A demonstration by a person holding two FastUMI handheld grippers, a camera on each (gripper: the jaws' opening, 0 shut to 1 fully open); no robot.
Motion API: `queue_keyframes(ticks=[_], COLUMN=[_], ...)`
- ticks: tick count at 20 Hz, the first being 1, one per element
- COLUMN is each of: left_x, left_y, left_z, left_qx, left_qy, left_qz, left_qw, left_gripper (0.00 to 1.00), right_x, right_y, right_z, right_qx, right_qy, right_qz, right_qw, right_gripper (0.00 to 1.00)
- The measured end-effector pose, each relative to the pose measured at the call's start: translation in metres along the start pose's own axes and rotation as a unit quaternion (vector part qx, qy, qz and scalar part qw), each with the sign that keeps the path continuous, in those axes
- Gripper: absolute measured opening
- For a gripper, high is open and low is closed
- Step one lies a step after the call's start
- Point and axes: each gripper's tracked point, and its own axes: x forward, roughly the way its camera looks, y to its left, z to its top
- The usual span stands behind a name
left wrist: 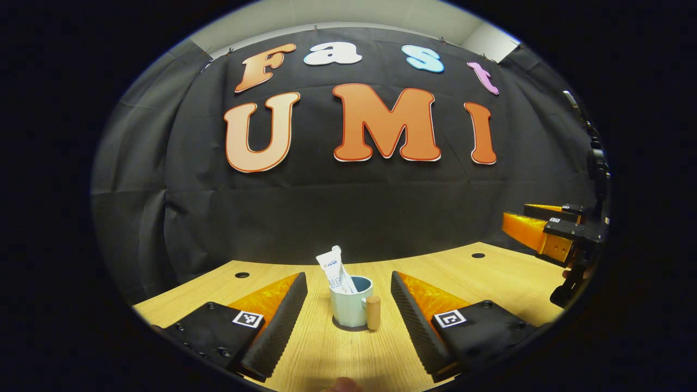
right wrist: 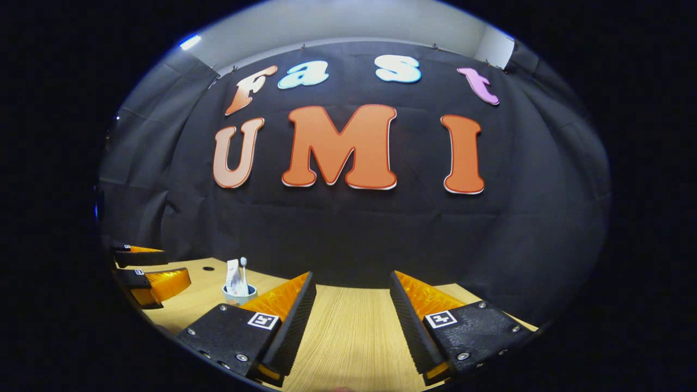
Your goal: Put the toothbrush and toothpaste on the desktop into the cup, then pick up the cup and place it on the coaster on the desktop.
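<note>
The left hand-held gripper [left wrist: 348,313] and the right hand-held gripper [right wrist: 352,321] both stand wide and hold nothing above the light wooden counter [left wrist: 435,267]. Between the left fingers stands one pale blue cup [left wrist: 350,307] with one toothpaste tube [left wrist: 335,269] and one toothbrush [right wrist: 243,269] inside. Behind hangs black cloth [left wrist: 381,207].

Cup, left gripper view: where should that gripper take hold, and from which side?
Grip the cup low across its body, coming straight ahead. It stands upright between the open left gripper fingers; its wooden handle faces the camera, right of centre, so close below the toothpaste sticking out the top.
</note>
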Motion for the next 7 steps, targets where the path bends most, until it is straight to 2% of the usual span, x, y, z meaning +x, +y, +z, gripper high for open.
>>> queue_keyframes(ticks=[3,4,6,7], left_x=[0.0,0.0,0.0,0.0], left_y=[-0.005,-0.006,-0.007,-0.007], left_z=[0.003,0.006,0.01,0.011], left_qx=[-0.003,-0.006,-0.008,-0.009], left_qy=[-0.008,-0.013,-0.023,-0.026], left_qz=[-0.004,-0.006,-0.007,-0.006], left_qw=[1.0,1.0,1.0,1.0], left_gripper=[0.98,0.98,0.98,0.98], right_x=[-0.007,-0.009,-0.011,-0.012], right_y=[-0.009,-0.011,-0.014,-0.016], right_z=[0.003,0.005,0.004,0.002], right_qx=[-0.007,-0.007,-0.008,-0.009], right_qy=[-0.008,-0.012,-0.013,-0.011], right_qz=[-0.011,-0.013,-0.018,-0.021], right_qw=[1.0,1.0,1.0,1.0], right_gripper=[0.82,0.78,0.87,0.83])
